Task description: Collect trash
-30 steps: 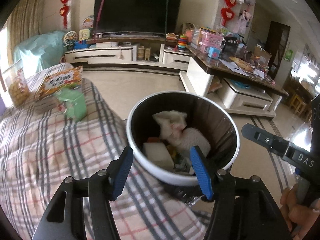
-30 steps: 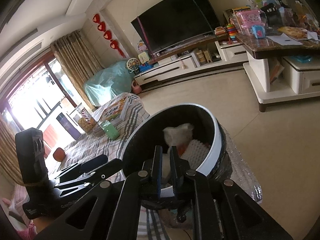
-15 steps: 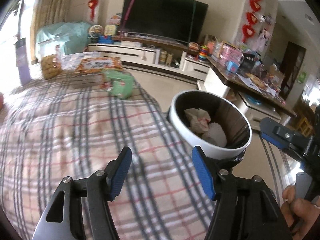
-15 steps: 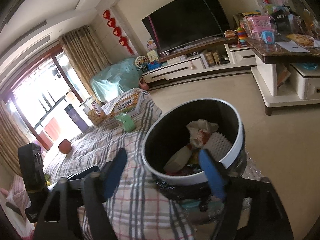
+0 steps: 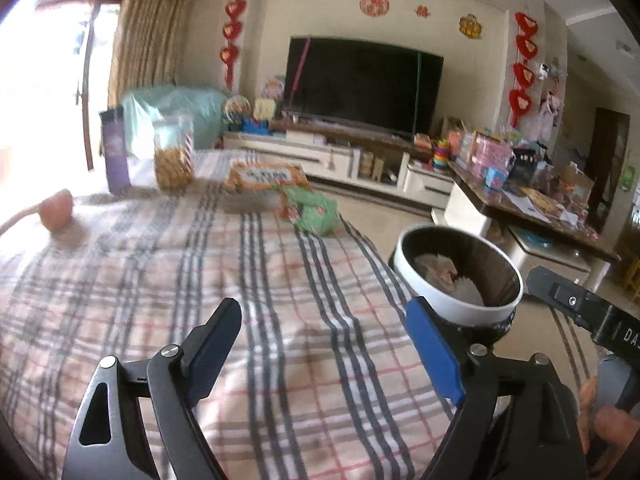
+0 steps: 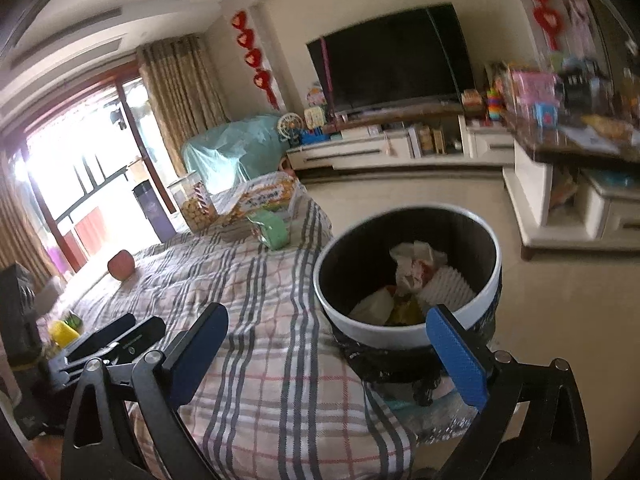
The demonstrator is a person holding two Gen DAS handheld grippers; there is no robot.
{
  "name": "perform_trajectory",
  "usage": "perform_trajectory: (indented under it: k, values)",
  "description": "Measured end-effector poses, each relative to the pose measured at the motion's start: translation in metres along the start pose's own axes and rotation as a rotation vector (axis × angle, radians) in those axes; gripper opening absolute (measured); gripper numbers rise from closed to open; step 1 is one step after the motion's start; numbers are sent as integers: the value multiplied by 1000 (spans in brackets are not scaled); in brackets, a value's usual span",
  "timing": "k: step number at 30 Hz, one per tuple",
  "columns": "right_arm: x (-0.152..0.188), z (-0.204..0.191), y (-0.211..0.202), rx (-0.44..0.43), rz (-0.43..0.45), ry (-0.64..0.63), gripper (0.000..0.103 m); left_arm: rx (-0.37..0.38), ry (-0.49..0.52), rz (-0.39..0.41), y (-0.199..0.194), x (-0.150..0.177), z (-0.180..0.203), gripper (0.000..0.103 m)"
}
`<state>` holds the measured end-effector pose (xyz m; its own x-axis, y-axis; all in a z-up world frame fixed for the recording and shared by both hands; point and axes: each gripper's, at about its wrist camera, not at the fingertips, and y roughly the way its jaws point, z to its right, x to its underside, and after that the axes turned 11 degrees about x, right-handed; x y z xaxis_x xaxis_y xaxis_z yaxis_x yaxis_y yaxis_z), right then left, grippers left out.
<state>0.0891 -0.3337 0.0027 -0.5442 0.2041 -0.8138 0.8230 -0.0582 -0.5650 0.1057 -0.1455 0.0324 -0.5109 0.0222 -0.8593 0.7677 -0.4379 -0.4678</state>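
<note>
Fingers (image 6: 456,360) spread; round bin (image 6: 408,332) holds crumpled trash (image 6: 416,264).

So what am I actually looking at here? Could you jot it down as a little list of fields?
setting: living room with a TV
surface: plaid cloth covering a table or bed
bin: round trash bin beside the cloth's edge, holding crumpled paper
left gripper: open, holding nothing, above the cloth
right gripper: open, holding nothing, near the bin
on the cloth: green packet, snack box, cookie jar, apple
</note>
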Motion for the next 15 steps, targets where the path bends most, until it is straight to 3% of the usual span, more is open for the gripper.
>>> perform_trajectory:
  k: [1,3,6,15]
  values:
    - [-2,-4,-7,9,35,-19,101,-12,11,24,-7,0,2,89]
    - [-3,-10,-18,33,101,-40,103,-56,36,90,-20,4,6,103]
    - [1,-17,-31,84,201,-67,103,-129,63,169,-37,15,9,103]
    - [31,-22,-24,75,207,-71,103,-161,56,182,-46,43,7,103]
